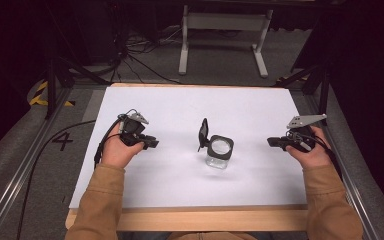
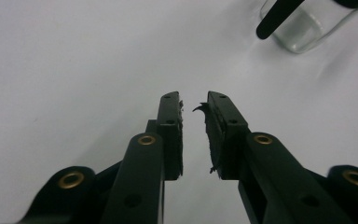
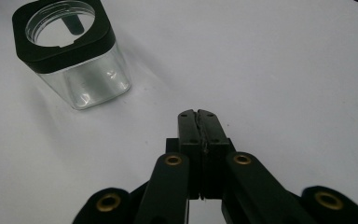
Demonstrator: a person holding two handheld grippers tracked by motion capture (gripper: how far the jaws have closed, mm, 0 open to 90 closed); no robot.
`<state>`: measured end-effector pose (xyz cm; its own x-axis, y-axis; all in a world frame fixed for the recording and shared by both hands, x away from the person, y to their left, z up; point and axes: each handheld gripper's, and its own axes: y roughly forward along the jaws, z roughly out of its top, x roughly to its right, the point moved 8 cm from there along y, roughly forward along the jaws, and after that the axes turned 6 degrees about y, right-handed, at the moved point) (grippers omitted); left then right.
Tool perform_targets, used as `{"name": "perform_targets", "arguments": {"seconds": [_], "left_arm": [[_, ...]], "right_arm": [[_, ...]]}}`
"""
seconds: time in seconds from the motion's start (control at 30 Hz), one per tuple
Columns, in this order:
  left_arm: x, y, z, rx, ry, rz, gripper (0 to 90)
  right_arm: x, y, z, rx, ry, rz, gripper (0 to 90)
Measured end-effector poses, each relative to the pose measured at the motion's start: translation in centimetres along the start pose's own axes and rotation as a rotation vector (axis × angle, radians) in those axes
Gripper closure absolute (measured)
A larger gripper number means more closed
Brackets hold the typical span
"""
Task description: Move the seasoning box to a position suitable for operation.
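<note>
Glass jar [image 1: 219, 152] stands open mid-table, lid [image 1: 203, 134] flipped up.
Left gripper [image 1: 152, 143] slightly parted, right gripper [image 1: 273, 142] closed, both empty; no progress judged.

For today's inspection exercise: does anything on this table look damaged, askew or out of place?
Yes. In the left gripper view, the black pad lining on the left hand-held gripper looks torn and ragged, curling into the gap between its slightly parted jaws. The clear square glass jar with a black collar stands upright, its black hinged lid flipped open.
</note>
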<state>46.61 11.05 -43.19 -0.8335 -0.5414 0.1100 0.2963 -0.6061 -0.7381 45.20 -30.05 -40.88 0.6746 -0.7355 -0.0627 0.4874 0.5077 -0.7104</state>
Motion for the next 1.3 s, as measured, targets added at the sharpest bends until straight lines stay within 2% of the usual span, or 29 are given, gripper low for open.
{"name": "perform_targets", "arguments": {"seconds": [0.07,0.1,0.13,0.17,0.23,0.3,0.37,0.4,0.6,0.73,0.8,0.9,0.97,1.13,1.3], "left_arm": [[0.7,-0.2,0.8,0.038,0.000,-0.022,81.0],[0.7,-0.2,0.8,0.038,0.000,-0.022,81.0],[0.8,-0.2,1.0,0.043,0.009,-0.022,81.0],[1.1,-0.1,1.1,0.048,0.011,-0.029,81.0],[1.6,0.1,1.5,0.049,0.023,-0.044,81.6],[1.9,0.1,1.7,0.047,0.034,-0.058,82.3],[2.5,0.2,2.2,0.070,0.035,-0.077,84.1],[2.5,0.2,2.2,0.070,0.035,-0.077,84.5],[3.5,0.4,3.0,0.082,0.042,-0.090,85.0],[3.8,0.6,3.1,0.068,0.066,-0.073,81.4],[4.1,0.7,3.3,0.070,0.071,-0.088,82.1],[4.6,0.8,3.5,0.074,0.077,-0.099,82.8],[4.8,1.0,3.7,0.095,0.069,-0.112,83.5],[5.0,1.3,3.8,0.089,0.065,-0.118,85.2],[5.2,1.6,4.0,0.102,0.055,-0.126,86.4]], "right_arm": [[-0.6,0.4,0.1,0.002,-0.010,0.019,90.0],[-0.6,0.4,0.1,0.002,-0.010,0.019,90.0],[-1.2,0.5,0.3,0.011,-0.032,0.039,90.0],[-1.2,0.5,0.3,0.011,-0.032,0.039,90.0],[-2.1,0.6,0.6,0.020,-0.057,0.069,90.0],[-2.7,0.5,0.9,0.036,-0.066,0.090,90.0],[-3.9,0.6,1.6,0.084,-0.059,0.142,90.0],[-3.9,0.6,1.6,0.084,-0.059,0.142,90.0],[-5.9,1.9,2.4,0.111,-0.095,0.179,90.0],[-7.4,2.6,2.8,0.129,-0.127,0.229,90.0],[-8.1,3.0,2.9,0.141,-0.119,0.268,90.0],[-8.6,3.8,2.9,0.142,-0.123,0.269,90.0],[-9.0,4.2,3.0,0.152,-0.124,0.278,90.0],[-9.6,5.3,3.2,0.171,-0.128,0.277,90.0],[-9.6,5.9,3.0,0.170,-0.118,0.267,90.0]]}}
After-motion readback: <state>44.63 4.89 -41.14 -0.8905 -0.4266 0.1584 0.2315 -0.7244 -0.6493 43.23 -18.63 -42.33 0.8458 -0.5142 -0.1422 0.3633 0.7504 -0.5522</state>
